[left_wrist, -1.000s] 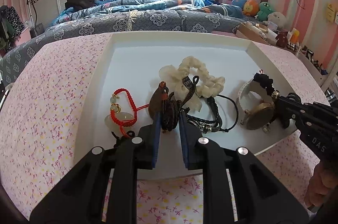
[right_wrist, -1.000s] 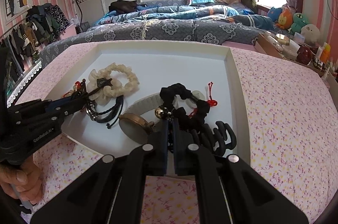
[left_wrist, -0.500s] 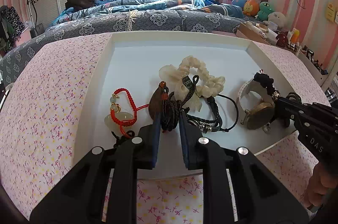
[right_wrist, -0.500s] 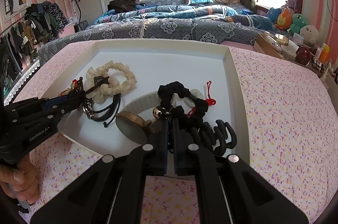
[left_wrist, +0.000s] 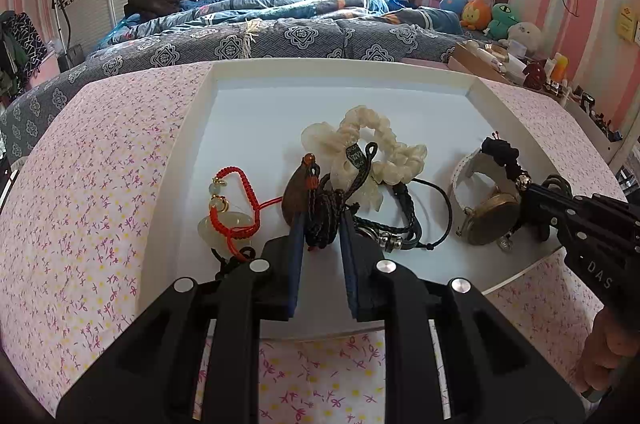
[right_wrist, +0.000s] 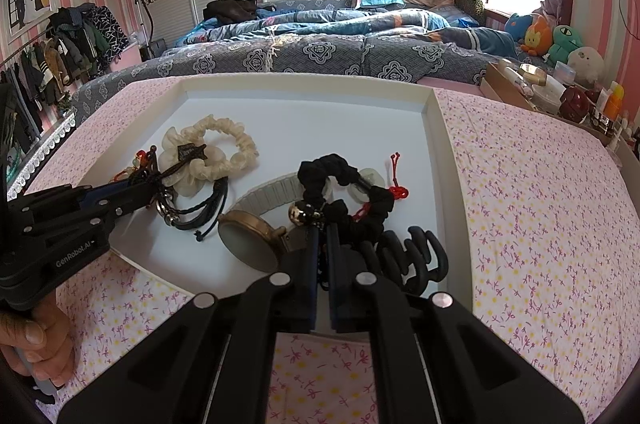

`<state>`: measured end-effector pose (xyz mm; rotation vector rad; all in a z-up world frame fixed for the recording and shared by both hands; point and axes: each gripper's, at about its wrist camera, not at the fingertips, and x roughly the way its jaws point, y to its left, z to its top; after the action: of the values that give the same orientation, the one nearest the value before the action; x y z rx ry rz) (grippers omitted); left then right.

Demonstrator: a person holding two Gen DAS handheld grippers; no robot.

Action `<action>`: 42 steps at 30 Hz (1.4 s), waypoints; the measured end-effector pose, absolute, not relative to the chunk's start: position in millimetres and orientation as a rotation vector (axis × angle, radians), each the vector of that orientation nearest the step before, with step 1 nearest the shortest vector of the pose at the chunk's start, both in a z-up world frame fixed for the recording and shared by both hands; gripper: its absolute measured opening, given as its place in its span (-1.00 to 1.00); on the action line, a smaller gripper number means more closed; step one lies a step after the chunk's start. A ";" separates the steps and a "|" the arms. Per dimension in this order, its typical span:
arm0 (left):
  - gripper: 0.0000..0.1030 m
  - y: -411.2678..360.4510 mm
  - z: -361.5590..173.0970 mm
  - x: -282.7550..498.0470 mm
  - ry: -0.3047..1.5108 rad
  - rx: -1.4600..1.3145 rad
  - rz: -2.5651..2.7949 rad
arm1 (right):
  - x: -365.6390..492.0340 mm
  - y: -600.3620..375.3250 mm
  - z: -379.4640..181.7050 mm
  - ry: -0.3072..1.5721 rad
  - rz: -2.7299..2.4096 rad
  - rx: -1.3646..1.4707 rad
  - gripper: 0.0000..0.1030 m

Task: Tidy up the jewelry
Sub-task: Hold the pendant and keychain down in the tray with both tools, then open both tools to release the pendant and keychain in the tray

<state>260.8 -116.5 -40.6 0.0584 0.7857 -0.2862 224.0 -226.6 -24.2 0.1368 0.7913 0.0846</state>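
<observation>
One white tray (left_wrist: 248, 112) holds all the jewelry. Left gripper (left_wrist: 322, 224) jaws clamp a dark cord bundle (left_wrist: 324, 216) at 6 o'clock; right gripper (right_wrist: 322, 236) jaws pinch the black scrunchie (right_wrist: 320, 168) beside the watch (right_wrist: 248, 240), toward 4 o'clock.

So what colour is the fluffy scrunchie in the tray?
Cream white scrunchie, clearest in the left wrist view.
</observation>
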 end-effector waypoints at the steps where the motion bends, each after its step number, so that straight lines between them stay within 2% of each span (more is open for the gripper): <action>1: -0.65 -116.5 -40.8 261.0 0.786 0.058 -0.286 | 224.0 -226.7 -24.0 0.792 0.085 0.136 -0.94; 22: -0.64 -114.9 -42.6 262.1 0.786 0.064 -0.285 | 223.3 -226.9 -26.4 0.791 0.077 0.133 -0.93; 29: -0.56 -116.9 -41.8 259.5 0.781 0.070 -0.281 | 222.8 -226.2 -26.0 0.787 0.074 0.127 -0.93; 33: -0.45 -117.7 -40.8 257.8 0.775 0.076 -0.280 | 223.0 -227.1 -25.7 0.787 0.073 0.126 -0.92; 35: -0.33 -118.4 -40.1 257.0 0.774 0.079 -0.278 | 223.1 -227.2 -25.5 0.787 0.074 0.126 -0.92; 39: -0.26 -116.9 -39.5 256.2 0.774 0.077 -0.276 | 223.2 -227.5 -25.5 0.788 0.073 0.126 -0.91; 40: -0.23 -116.8 -39.3 256.0 0.774 0.075 -0.275 | 223.1 -228.0 -25.3 0.788 0.072 0.127 -0.88; 41: -0.22 -115.8 -39.1 255.9 0.773 0.072 -0.274 | 223.1 -228.3 -24.8 0.788 0.073 0.127 -0.69; 42: -0.22 -115.6 -39.1 255.9 0.774 0.071 -0.274 | 223.1 -228.3 -23.9 0.784 0.071 0.125 -0.59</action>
<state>255.9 -115.6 -39.1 0.0709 0.7736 -0.2737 223.1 -228.3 -23.9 0.1251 0.7841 0.0708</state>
